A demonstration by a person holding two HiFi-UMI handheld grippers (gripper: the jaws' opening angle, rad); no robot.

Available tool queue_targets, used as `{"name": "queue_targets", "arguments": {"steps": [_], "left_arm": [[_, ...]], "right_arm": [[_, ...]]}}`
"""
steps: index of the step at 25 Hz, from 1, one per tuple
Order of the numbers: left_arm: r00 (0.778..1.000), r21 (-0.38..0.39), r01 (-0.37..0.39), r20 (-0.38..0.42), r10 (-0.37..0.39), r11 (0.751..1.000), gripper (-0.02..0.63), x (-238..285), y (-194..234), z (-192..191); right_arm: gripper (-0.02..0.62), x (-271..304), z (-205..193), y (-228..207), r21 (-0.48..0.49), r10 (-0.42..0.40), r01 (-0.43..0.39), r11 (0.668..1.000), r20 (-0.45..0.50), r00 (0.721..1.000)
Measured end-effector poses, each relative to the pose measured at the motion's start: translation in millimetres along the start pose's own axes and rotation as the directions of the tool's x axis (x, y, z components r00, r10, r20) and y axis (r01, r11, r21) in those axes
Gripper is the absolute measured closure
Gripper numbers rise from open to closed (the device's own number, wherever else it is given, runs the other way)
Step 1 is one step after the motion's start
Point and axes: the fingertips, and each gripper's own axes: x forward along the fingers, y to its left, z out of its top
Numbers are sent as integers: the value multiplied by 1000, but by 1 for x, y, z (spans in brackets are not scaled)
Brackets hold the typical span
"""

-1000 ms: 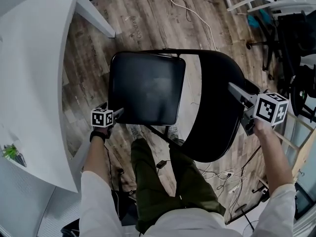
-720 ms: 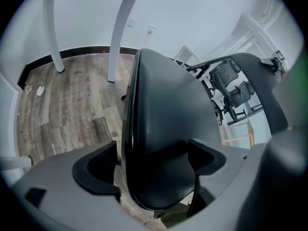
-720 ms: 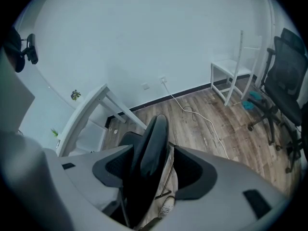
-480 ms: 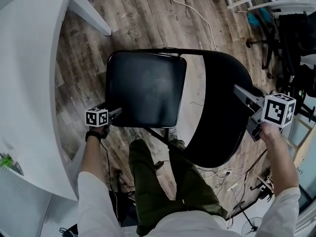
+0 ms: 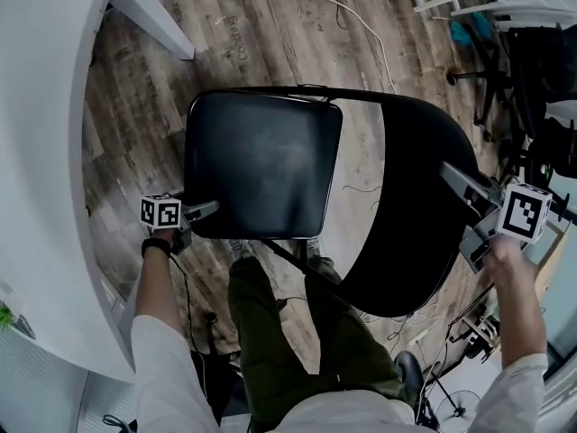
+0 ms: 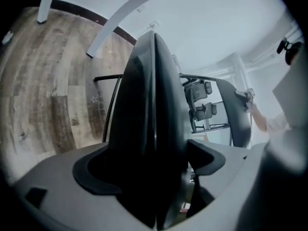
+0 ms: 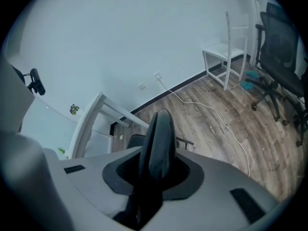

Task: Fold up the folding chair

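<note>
Now: black folding chair [image 5: 311, 165] stands open on the wood-plank floor [image 5: 270, 34], beside the white counter [image 5: 36, 106]. Seat [image 5: 261, 165] is a padded rounded square with a faint sheen. Backrest [image 5: 406, 215] is a broad, smooth, curved panel. Thin dark metal tube [image 5: 297, 91] runs along the far edge. Left tongs [image 5: 206, 209] are clamped on the seat's near-left corner. Right tongs [image 5: 455, 188], jaws just closing, pinch the backrest's outer rim.

We see a white counter [image 5: 41, 152] at left, wood floor [image 5: 261, 34], loose cable [image 5: 370, 34], office chair [image 5: 527, 61] at right.
</note>
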Motion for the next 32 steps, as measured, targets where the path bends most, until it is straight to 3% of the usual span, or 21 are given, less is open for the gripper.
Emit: {"name": "queue_targets", "arguments": {"steps": [4, 10, 19, 28, 32], "left_arm": [[992, -49, 121, -26, -122, 991, 185, 5, -7, -2], [986, -63, 159, -49, -162, 985, 218, 3, -18, -5], [989, -44, 141, -33, -142, 989, 236, 3, -29, -6], [992, -26, 106, -60, -107, 994, 268, 13, -71, -11], [996, -9, 68, -63, -69, 998, 281, 16, -101, -11]], "right_arm": [[506, -1, 3, 5, -12, 38, -38, 999, -5, 999], [509, -4, 5, 2, -2, 51, -51, 999, -15, 999], [522, -7, 5, 3, 15, 78, -78, 997, -21, 997], [522, -30, 4, -10, 34, 59, -59, 998, -6, 998], [522, -46, 11, -11, 16, 105, -105, 994, -3, 994]]}}
